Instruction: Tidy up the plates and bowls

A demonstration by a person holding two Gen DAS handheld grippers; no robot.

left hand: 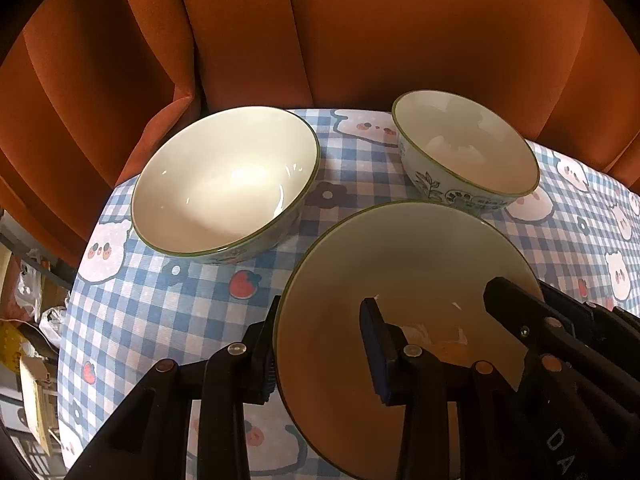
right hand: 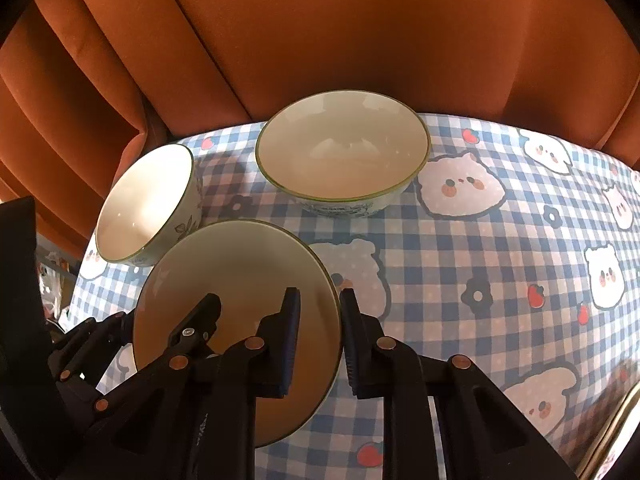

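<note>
A cream plate with a green rim (left hand: 400, 264) (right hand: 236, 268) lies nearest on the checked tablecloth. My left gripper (left hand: 320, 340) straddles the plate's left rim, one finger outside, one inside, jaws spread. My right gripper (right hand: 320, 340) straddles its right rim the same way; whether either presses the rim I cannot tell. The right gripper's finger (left hand: 516, 312) shows in the left wrist view, the left's finger (right hand: 200, 320) in the right wrist view. Two cream bowls with green rims stand behind: a left one (left hand: 224, 180) (right hand: 148, 200) and a right one (left hand: 468, 148) (right hand: 344, 148).
An orange sofa (left hand: 320, 32) (right hand: 320, 28) rises just behind the table. The table's (left hand: 160, 320) left edge drops off to clutter on the floor (left hand: 28, 320). Bare patterned cloth stretches to the right of the plate (right hand: 500, 280).
</note>
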